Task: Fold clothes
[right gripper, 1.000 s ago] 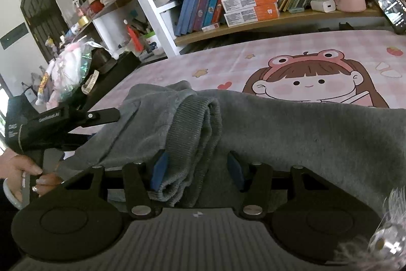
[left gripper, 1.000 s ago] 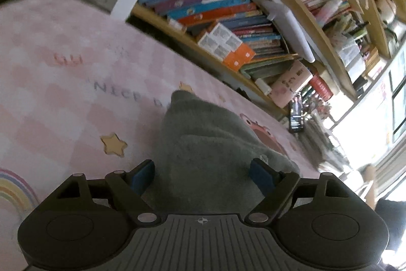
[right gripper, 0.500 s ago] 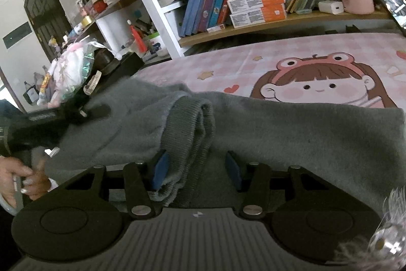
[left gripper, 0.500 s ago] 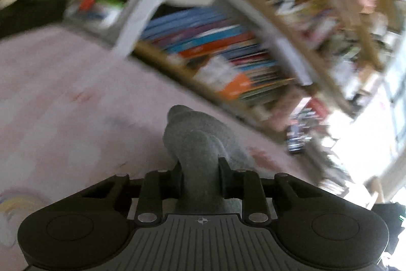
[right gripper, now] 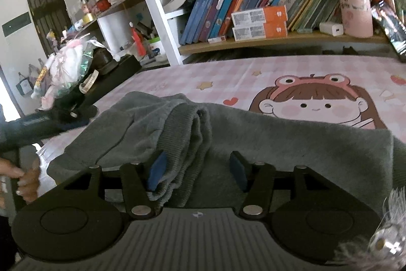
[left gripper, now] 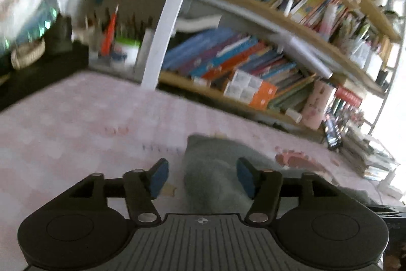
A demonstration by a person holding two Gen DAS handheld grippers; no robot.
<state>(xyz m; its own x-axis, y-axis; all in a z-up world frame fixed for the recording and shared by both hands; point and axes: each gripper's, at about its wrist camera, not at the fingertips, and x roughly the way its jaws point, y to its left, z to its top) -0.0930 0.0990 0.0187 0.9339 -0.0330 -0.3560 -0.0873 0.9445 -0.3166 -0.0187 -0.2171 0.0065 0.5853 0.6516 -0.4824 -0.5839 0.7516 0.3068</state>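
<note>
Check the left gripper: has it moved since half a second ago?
Yes. The left gripper has let go of the grey garment and its jaws are opening. Its view has tilted up: the bookshelf fills more of the frame.

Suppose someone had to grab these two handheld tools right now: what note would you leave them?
Left gripper: fingers opening, nothing pinched; the grey garment lies between them.
Right gripper: fingers opening, straddling the garment's ribbed, bunched edge, not pressing it.
Garment: spread on the pink cartoon sheet, one end heaped.
Done: partly gathered.
Left: regrip, fold flat.
</note>
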